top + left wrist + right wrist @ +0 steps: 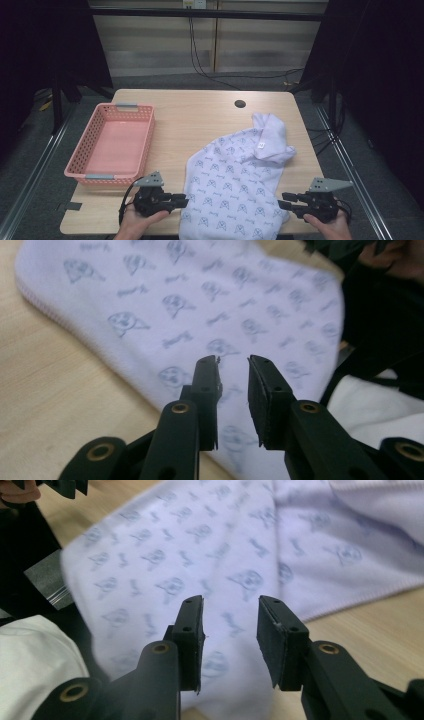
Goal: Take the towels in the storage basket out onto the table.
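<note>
Where the wooden table (200, 120) meets the person's side, a white garment printed with small blue figures (235, 185) lies spread on the right half and hangs over the near edge, its lower hem cut off at the bottom of the high view. Its collar end (270, 135) is bunched toward the far right, short of the round hole (240, 104) in the tabletop. The left gripper (182, 201) sits just beside the cloth's left edge, jaws parted with nothing between them; in the left gripper view the fabric lies beyond and beneath the tips. The right gripper (282, 201) flanks the right edge, jaws spread wider and likewise empty. A pink basket (90, 147) stands at the left, well apart from the cloth, with bare wood between. Whether either gripper's tips touch the fabric is hard to tell.
</note>
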